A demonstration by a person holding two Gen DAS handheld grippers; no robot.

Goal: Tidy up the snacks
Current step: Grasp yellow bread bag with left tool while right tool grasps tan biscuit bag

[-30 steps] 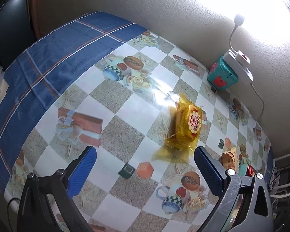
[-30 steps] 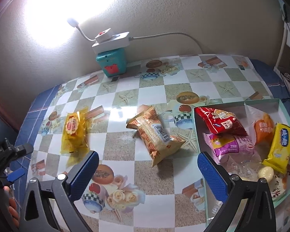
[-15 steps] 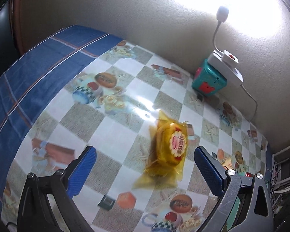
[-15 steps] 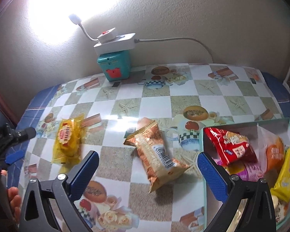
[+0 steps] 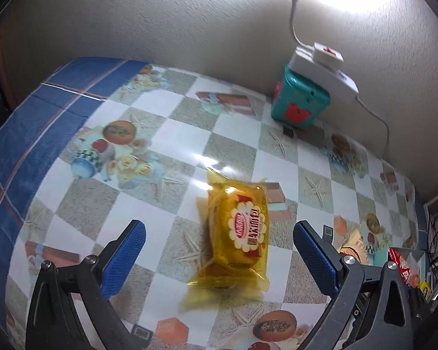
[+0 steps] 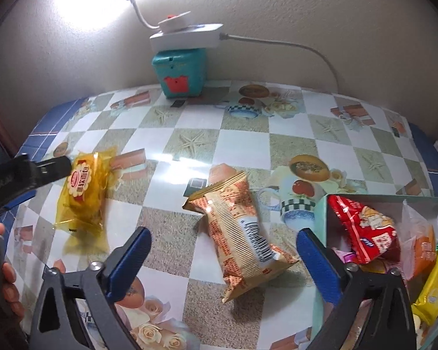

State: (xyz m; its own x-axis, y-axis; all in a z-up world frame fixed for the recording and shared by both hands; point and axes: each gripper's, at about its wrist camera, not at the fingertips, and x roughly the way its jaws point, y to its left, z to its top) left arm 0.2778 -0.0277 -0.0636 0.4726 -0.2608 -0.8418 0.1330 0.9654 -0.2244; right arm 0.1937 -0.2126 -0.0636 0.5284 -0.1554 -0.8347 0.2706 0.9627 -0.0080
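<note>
Left gripper (image 5: 219,250) is hovering with its blue pads spread wide on either side of the yellow snack packet (image 5: 238,233), which is lying flat on the patterned tablecloth (image 5: 131,192), untouched. Right gripper (image 6: 223,258) is closing its jaws around the orange-and-white snack bag (image 6: 239,239), the pads not yet pressing on it; the bag is lying on the cloth just left of the teal tray (image 6: 321,213), which is holding a red packet (image 6: 365,230) and other snacks.
</note>
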